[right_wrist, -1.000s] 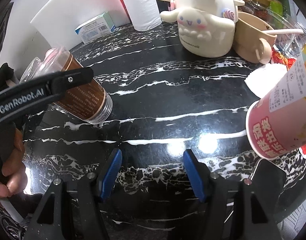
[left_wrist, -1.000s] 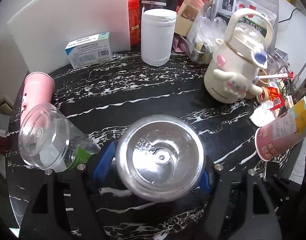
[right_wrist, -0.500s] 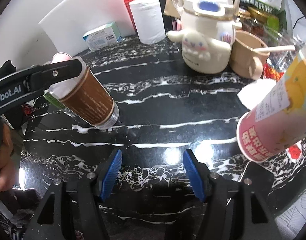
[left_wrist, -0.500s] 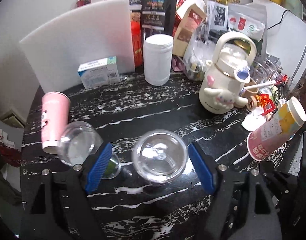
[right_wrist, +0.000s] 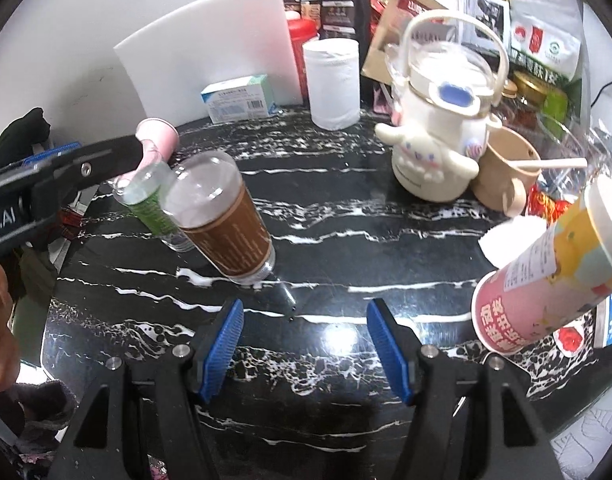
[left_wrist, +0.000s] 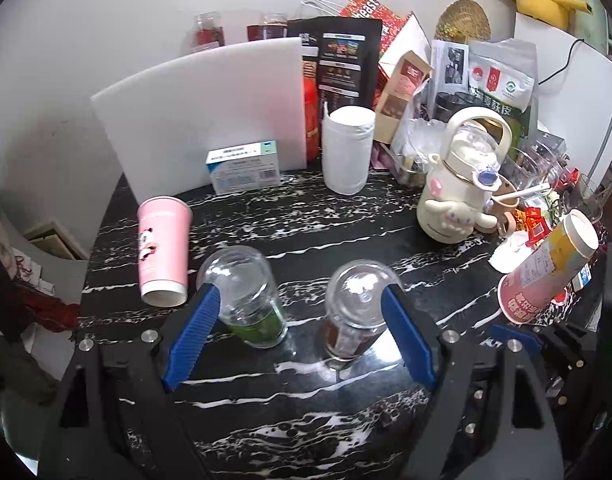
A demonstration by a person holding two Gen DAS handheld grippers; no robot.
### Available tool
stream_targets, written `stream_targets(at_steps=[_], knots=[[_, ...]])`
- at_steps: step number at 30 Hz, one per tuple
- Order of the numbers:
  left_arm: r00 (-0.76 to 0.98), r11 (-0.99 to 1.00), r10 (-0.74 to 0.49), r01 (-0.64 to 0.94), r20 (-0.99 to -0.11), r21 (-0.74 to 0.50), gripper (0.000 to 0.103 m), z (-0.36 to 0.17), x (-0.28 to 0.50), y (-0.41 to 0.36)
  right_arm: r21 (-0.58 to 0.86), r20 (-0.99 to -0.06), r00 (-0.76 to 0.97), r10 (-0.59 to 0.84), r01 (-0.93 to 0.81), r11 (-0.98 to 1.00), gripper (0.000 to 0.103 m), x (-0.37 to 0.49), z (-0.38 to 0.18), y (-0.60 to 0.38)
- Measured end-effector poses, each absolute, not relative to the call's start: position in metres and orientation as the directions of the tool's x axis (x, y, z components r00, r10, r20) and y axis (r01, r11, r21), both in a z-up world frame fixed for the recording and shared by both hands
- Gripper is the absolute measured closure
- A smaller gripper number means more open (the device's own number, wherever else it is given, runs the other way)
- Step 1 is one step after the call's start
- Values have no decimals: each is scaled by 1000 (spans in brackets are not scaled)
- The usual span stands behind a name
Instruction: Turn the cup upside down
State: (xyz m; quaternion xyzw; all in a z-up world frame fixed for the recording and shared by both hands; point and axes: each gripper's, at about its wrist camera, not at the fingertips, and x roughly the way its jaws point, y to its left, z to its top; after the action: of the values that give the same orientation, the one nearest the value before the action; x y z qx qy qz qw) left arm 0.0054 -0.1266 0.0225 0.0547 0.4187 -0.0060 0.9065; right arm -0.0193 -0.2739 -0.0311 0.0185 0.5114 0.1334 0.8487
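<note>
A clear plastic cup with a brown label [left_wrist: 355, 312] [right_wrist: 226, 224] stands upside down on the black marble table [left_wrist: 345, 224], rim down. My left gripper [left_wrist: 298, 332] is open and pulled back above it, touching nothing. A second clear cup with a green label [left_wrist: 246, 296] [right_wrist: 146, 200] stands upside down to its left. A pink paper cup [left_wrist: 162, 252] stands upside down further left. My right gripper [right_wrist: 304, 344] is open and empty over the table's front, right of the brown cup.
A pink and yellow paper cup [right_wrist: 545, 284] stands upside down at the right edge. A white cartoon kettle [right_wrist: 437, 136], a beige mug [right_wrist: 505, 168], a white roll [left_wrist: 345, 148], a small box [left_wrist: 242, 172] and a white board [left_wrist: 202, 112] line the back.
My left gripper has let go of the brown-label cup, opened wide and drawn back and up. The cup now stands free, rim down. The right gripper has backed off slightly.
</note>
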Motion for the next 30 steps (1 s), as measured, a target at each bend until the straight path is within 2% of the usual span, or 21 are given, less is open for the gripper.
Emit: stream_targets(at_steps=[5,30], knots=[[652,992,72,34,-755,124,17,24,-7,-113,135,-853,473,219,-205,969,32,-21,-22,-266],[574,995,96,-47,-813,85,15,-15,-33,-56,90,-844,500,192,-221,971,32,-24,-22,-228]])
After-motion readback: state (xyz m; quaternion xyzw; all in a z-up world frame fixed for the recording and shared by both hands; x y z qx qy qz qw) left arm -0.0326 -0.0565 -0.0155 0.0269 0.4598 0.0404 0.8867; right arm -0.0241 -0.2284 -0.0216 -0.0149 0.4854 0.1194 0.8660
